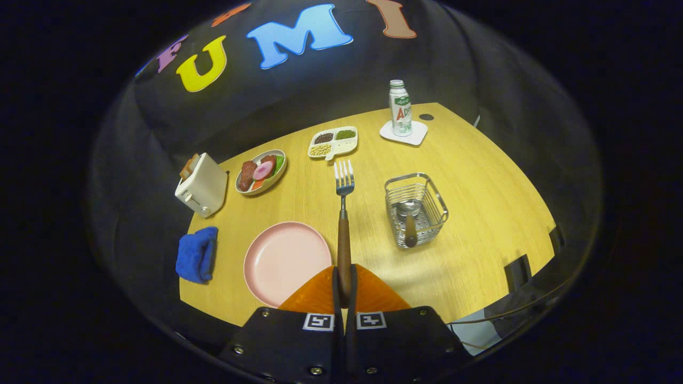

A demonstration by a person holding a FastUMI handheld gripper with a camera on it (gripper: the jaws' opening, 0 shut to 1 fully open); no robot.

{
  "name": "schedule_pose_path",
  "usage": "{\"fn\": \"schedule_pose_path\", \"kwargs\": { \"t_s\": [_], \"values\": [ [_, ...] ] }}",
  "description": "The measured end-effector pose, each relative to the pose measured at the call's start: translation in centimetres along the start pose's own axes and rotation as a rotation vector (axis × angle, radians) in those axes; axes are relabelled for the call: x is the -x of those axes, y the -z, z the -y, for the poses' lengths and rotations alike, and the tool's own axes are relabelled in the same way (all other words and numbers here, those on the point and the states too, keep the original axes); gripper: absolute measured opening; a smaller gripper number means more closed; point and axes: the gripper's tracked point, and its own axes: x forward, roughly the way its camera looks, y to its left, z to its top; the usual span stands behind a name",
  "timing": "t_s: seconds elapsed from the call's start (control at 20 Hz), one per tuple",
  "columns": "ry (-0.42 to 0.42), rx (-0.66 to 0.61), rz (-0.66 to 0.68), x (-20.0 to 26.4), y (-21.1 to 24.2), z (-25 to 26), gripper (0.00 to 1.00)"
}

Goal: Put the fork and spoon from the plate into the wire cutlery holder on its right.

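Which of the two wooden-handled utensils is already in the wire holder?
The spoon: it stands handle-up inside the wire cutlery holder. The fork is clamped by its handle in the gripper, tines pointing ahead, beside the empty pink plate.

Fork (pixel 344 213): shiny metal head, polished wood handle. Wire cutlery holder (pixel 416 209): bright metal. Plate (pixel 283 261): smooth, glossy. Table (pixel 480 213): matt woodgrain.

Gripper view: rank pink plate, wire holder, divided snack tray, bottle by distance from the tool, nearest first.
The tool is shut on the fork.
1. Pink plate, just ahead, left.
2. Wire holder, ahead, right.
3. Divided snack tray, beyond the fork tines.
4. Bottle, far right.
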Motion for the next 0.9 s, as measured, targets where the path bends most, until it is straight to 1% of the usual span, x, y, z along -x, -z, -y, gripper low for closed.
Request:
{"fn": "schedule_pose_path", "kwargs": {
  "t_s": [0.3,0.4,0.7,0.9],
  "values": [
    [0.062,-0.027,-0.017,1.9,-0.7,5.0,0.01],
    [0.071,-0.025,-0.047,2.0,-0.2,6.0,0.01],
    [0.058,-0.026,-0.186,1.3,1.5,7.1,0.01],
    [0.083,0.011,-0.229,0.8,1.0,7.8,0.01]
  ]
}}
